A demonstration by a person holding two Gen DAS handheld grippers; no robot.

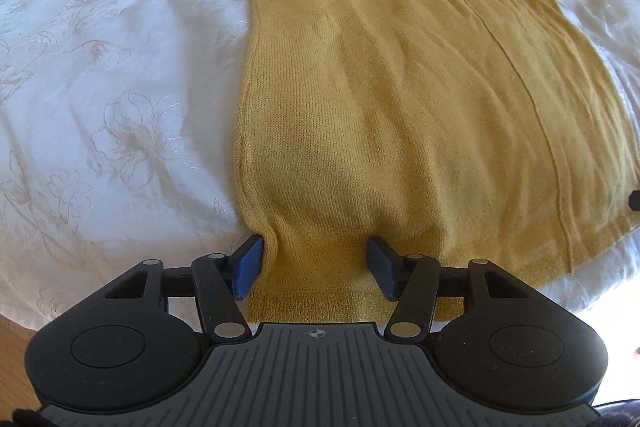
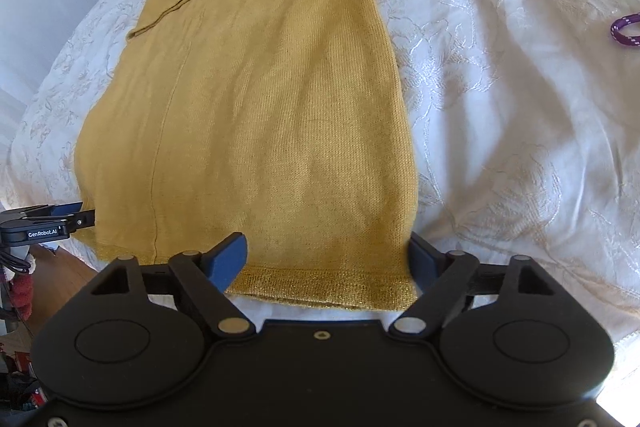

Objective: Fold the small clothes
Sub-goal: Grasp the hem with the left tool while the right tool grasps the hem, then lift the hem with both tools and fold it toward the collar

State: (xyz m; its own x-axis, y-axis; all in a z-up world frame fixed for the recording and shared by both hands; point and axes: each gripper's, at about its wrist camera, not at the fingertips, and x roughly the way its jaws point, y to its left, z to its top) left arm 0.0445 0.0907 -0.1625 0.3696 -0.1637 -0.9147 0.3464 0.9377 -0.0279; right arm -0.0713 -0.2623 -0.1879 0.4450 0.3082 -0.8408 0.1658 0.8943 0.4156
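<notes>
**A:** What is there to fold?

**B:** A mustard-yellow knitted garment (image 1: 400, 99) lies flat on the white bedspread embroidered with flowers (image 1: 100, 75), its sleeves already turned in across the far end. The glittery ribbed hem (image 2: 320, 285) sits at the near edge of the bed.

**A:** How will it handle?

**B:** It looks soft, light and limp. It will likely sag and stretch if lifted by one point, so both hem corners seem the places to take.

**A:** And the grippers?

**B:** The left gripper (image 1: 316, 263) straddles one hem corner, jaws part open, blue pads on either side of the bunching knit; whether they already pinch it cannot be told. The right gripper (image 2: 328, 259) stands wider over the other corner, fabric between its pads, not clamped.

**A:** Any risk?

**B:** A thin pinch may catch only the top layer and slip.
</notes>
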